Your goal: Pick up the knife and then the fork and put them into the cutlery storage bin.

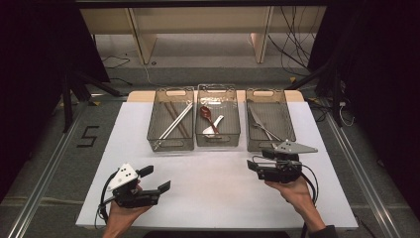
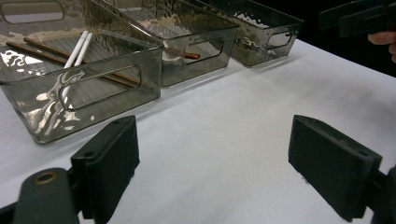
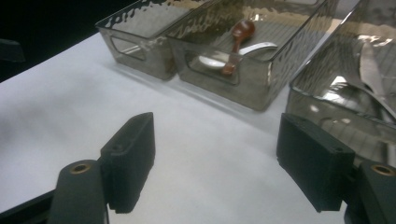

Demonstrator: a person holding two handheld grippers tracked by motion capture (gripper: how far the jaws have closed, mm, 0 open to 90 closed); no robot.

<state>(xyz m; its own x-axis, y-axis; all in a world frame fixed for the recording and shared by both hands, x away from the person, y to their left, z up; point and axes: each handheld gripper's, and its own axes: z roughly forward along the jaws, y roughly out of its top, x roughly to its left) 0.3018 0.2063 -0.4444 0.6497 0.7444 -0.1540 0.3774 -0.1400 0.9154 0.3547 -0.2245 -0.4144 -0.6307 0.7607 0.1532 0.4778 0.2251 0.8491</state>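
Note:
Three smoky clear bins stand in a row at the far side of the white table (image 1: 213,188). The left bin (image 1: 171,144) holds white and brown chopsticks (image 1: 174,121). In the middle bin (image 1: 218,140) lie a brown spoon (image 1: 205,113) and a pale one. A metal knife (image 1: 258,119) and another utensil rest in the right bin (image 1: 261,145). My left gripper (image 1: 156,178) hovers open near the front left, jaws empty (image 2: 212,140). My right gripper (image 1: 261,159) is open just in front of the right bin, with nothing between its jaws (image 3: 215,140).
Bare white table surface lies between the two grippers and the bins. Beyond the table's far edge are a wooden shelf frame (image 1: 198,25) and loose cables on the floor. Metal rails run along both sides. The right gripper (image 2: 359,16) appears far off in the left gripper view.

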